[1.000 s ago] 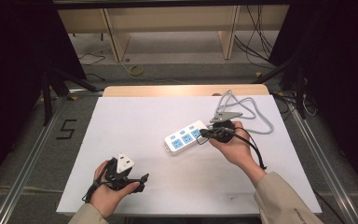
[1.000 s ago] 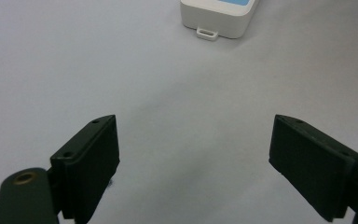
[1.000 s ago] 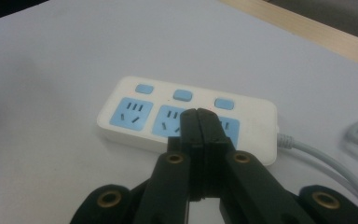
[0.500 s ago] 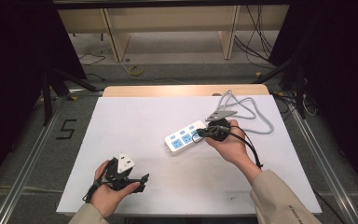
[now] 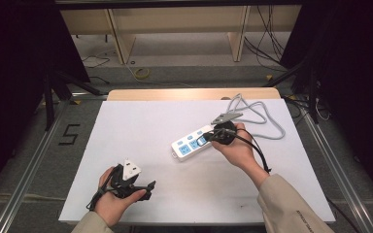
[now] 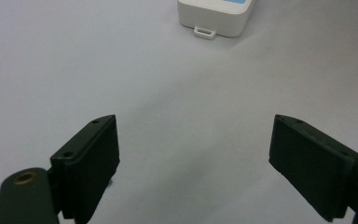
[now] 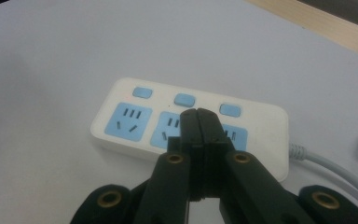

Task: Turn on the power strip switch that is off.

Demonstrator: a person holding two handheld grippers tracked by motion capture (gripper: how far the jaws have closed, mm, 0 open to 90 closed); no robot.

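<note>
A white power strip [image 5: 190, 144] with blue sockets and blue switches lies at the middle of the white table [image 5: 141, 126]. Its grey cable [image 5: 260, 119] loops away at the back right. My right gripper [image 5: 208, 138] is shut with nothing between its jaws. In the right gripper view its tips [image 7: 199, 115] sit over the strip [image 7: 130, 122] at the middle socket, just below the middle switch; whether they touch it I cannot tell. My left gripper [image 5: 148, 188] rests near the front left edge. Its jaws stand wide open [image 6: 194, 125] and point at the strip's near end [image 6: 214, 16].
A wooden strip [image 5: 175, 94] runs along the table's far edge. Beyond it stand low shelves with loose cables on the floor [image 5: 141, 74]. Dark curtains close in both sides. Bare white table lies between the two grippers.
My right gripper has edged slightly to the left over the power strip. The left hand and its gripper have kept still.
</note>
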